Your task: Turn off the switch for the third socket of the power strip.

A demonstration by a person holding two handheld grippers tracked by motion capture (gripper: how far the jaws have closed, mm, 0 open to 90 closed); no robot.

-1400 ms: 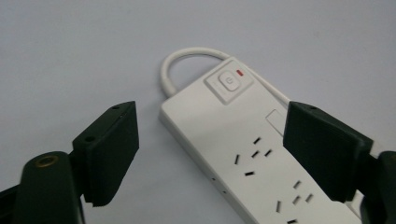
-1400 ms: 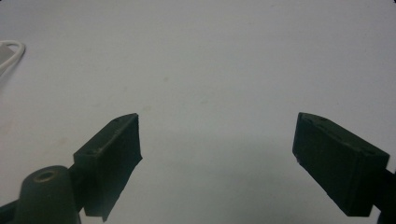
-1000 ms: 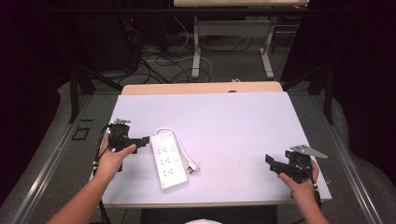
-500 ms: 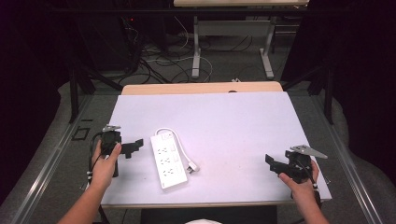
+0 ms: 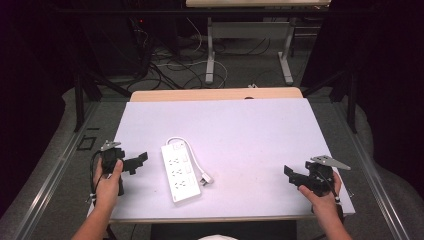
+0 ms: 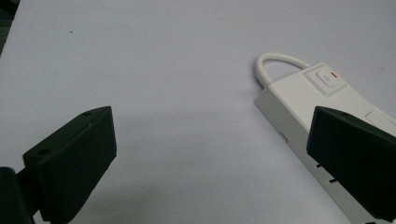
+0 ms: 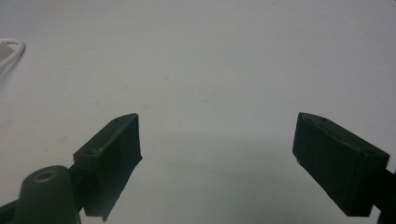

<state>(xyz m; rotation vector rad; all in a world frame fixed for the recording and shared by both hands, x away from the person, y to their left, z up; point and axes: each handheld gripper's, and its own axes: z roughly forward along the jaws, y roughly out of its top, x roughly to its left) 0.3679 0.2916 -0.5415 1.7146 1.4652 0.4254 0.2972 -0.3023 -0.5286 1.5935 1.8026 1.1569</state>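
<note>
A table point(image 5: 260, 130) with a pale, plain top takes up the middle of the high view, with a strip of light wood along its far edge. Beyond it, on the floor, stand the legs of another table point(image 5: 210, 55) among loose dark cables point(image 5: 165, 75).

On the left half of the table lies a white power strip point(image 5: 179, 172), set lengthwise from near to far and slightly angled. Its switch is at the far end, and a short white cord point(image 5: 192, 156) loops out from that end and runs down its right side to a plug point(image 5: 206, 178) resting just beside the strip. In the left gripper view the switch end of the power strip point(image 6: 322, 93) shows, with the cord point(image 6: 275, 60) curving out of it.

The left gripper point(image 5: 139, 161) is held in the person's left hand point(image 5: 107, 180) at the table's left edge, near the power strip but apart from it. In the left gripper view its jaws stand wide apart with nothing between them but the table top; the right jaw overlaps the strip in the picture.

The right gripper point(image 5: 291, 174) is held in the right hand point(image 5: 320, 192) near the table's front right corner, well apart from the power strip. The right gripper view shows its jaws spread wide over bare table, holding nothing, with a bit of the white cord point(image 7: 11, 49) at the far left.
</note>
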